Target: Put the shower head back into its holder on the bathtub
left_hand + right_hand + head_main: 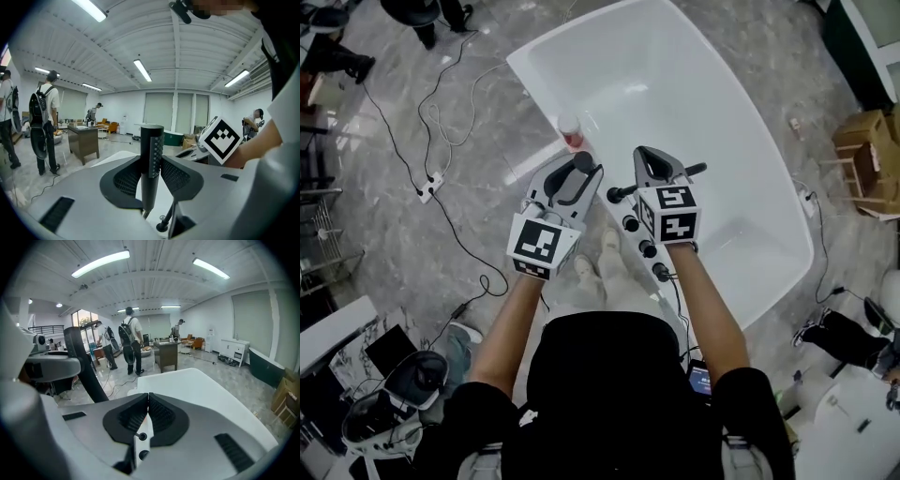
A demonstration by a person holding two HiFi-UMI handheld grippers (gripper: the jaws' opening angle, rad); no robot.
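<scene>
The shower head (151,159) is a black stick that stands upright between the pads of my left gripper (151,154), which is shut on it. From the head view, that gripper (579,171) hovers over the near rim of the white bathtub (769,141) with the shower head (582,163) at its tips. My right gripper (650,156) is beside it on the right, shut and empty. In the right gripper view its jaws (148,397) meet, above black knobs (142,436) on the rim. A row of black fittings (648,248) lines the rim under my right hand.
A small pink and white object (571,130) sits on the tub's rim ahead of the left gripper. Cables and a power strip (428,187) lie on the floor at left. Crates (867,155) stand to the right. People (44,126) and a desk (84,140) are further off.
</scene>
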